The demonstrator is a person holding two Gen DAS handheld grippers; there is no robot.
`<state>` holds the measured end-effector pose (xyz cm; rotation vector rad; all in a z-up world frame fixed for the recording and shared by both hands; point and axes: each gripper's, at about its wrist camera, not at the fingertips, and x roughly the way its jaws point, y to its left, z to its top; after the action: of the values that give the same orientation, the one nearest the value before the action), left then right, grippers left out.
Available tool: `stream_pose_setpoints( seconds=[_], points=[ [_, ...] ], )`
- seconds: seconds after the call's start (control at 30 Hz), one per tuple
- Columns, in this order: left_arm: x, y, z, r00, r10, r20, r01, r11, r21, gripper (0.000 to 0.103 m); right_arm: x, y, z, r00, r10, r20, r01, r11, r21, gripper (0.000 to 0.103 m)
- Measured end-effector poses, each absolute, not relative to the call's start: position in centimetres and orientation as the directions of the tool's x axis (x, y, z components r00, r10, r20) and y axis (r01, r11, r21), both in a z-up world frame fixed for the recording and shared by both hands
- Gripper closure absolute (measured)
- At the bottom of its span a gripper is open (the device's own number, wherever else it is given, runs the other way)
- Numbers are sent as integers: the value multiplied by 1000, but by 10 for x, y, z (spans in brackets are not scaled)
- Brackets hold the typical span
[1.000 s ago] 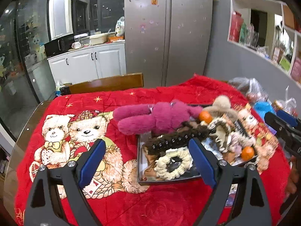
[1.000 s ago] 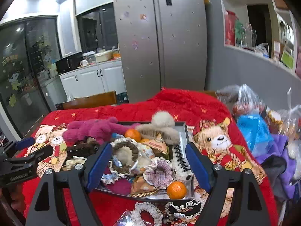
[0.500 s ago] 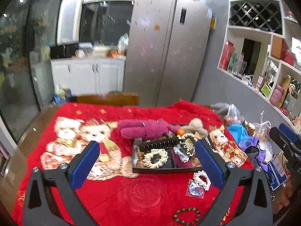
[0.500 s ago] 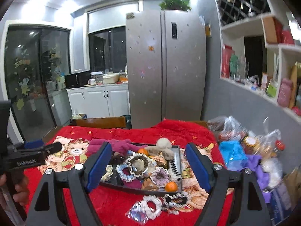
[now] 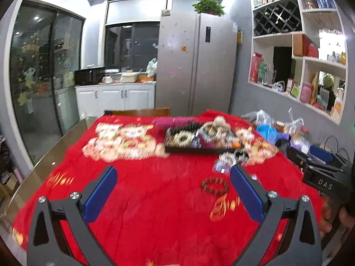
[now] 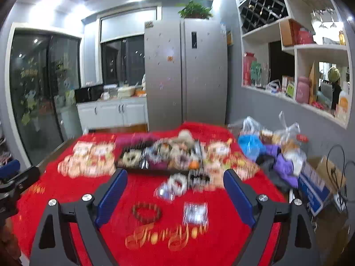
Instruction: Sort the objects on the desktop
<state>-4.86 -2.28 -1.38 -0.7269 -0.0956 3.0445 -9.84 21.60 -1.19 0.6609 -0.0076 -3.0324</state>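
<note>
Left gripper (image 5: pixel 173 184): jaws wide apart, holding nothing, over red blanket (image 5: pixel 155 210) on bench. Right gripper (image 6: pixel 175 187): jaws apart and opening, nothing held. Tray (image 6: pixel 142 169) of blurred items sits farther back; bead bracelet (image 6: pixel 146 212) lies nearer.

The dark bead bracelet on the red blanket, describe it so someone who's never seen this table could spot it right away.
Start at the red blanket covering the table and find the dark tray heaped with hair accessories. Come toward the near edge, just above the gold lettering. The bead bracelet lies there alone, flat: a dark brown ring of beads, unlike the pale frilly scrunchie and the clear packet beside it.
</note>
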Motion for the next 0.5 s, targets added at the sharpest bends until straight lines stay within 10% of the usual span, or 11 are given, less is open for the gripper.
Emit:
stream_pose_setpoints(
  seconds=[0.5],
  points=[
    [-13,-4,-17,-901,27,-432,4,-997,-72,1,-33,210,-39,-895,-65,-441,80,-997,-15,6]
  ],
)
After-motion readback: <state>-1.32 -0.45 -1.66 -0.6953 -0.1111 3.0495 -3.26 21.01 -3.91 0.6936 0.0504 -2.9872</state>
